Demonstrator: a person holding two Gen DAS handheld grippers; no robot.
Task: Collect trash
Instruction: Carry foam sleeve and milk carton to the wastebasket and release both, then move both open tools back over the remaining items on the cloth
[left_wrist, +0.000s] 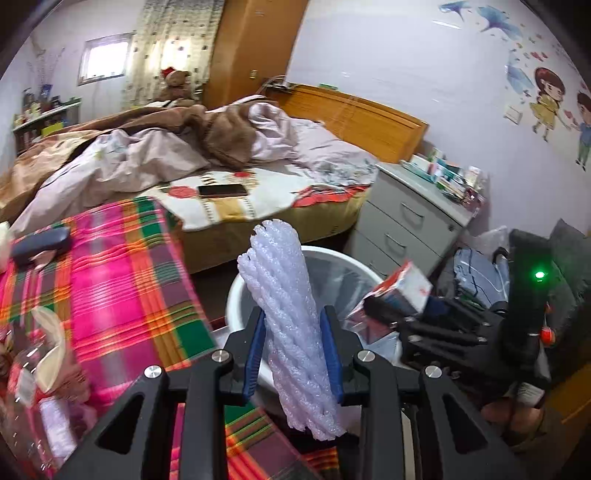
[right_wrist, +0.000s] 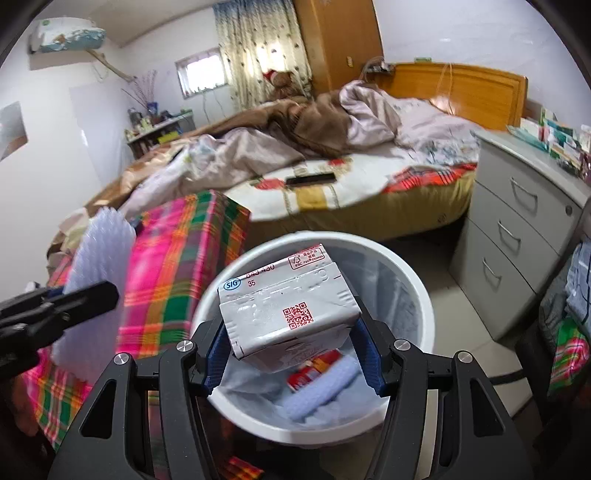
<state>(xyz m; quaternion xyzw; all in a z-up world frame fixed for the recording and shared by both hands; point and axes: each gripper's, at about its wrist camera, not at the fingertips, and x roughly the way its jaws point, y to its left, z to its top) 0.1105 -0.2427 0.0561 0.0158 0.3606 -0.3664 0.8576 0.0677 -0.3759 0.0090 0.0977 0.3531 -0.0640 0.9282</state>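
Right wrist view: we are holding the carton (right_wrist: 288, 310), right gripper (right_wrist: 291, 354) jaws clamped on it, above the bin (right_wrist: 424, 295). Left gripper (left_wrist: 295, 354) jaws are clamping the foam sleeve (left_wrist: 288, 314), bin at 12 o'clock. Centre each item over the opening before releasing.

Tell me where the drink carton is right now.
The drink carton is clamped in the right gripper, centre of the right wrist view, directly over the open white bin beside the plaid cloth.
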